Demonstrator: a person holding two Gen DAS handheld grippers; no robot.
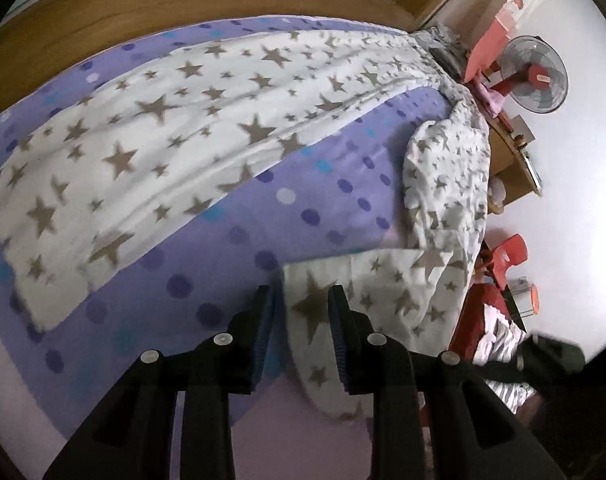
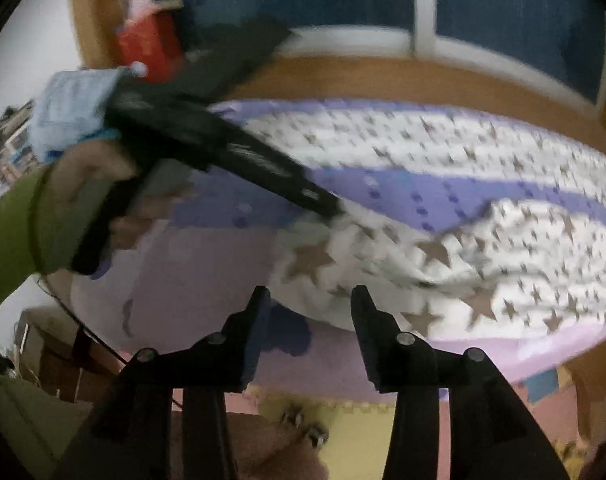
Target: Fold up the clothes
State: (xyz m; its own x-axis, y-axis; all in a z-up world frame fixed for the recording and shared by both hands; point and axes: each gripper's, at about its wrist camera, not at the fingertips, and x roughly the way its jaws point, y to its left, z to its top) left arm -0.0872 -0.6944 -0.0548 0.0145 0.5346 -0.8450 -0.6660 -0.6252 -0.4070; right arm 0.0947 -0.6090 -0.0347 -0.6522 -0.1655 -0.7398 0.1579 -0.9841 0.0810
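White cloth (image 1: 151,128) covered in grey-brown stars, lying on a purple bed sheet (image 1: 331,184) with darker purple, blue and white dots. Fan (image 1: 537,76) is red with a grey cage. Both sets of fingers (image 1: 259,320) are black.

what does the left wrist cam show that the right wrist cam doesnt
Only the left wrist view: a standing fan and a red chair beside the bed, plus the left gripper seen from behind, jaws open around a corner of the fabric.

Only the right wrist view: the person's hand holding that left gripper, the window, and the open right gripper.

Both: the star-print fabric on the purple dotted sheet.
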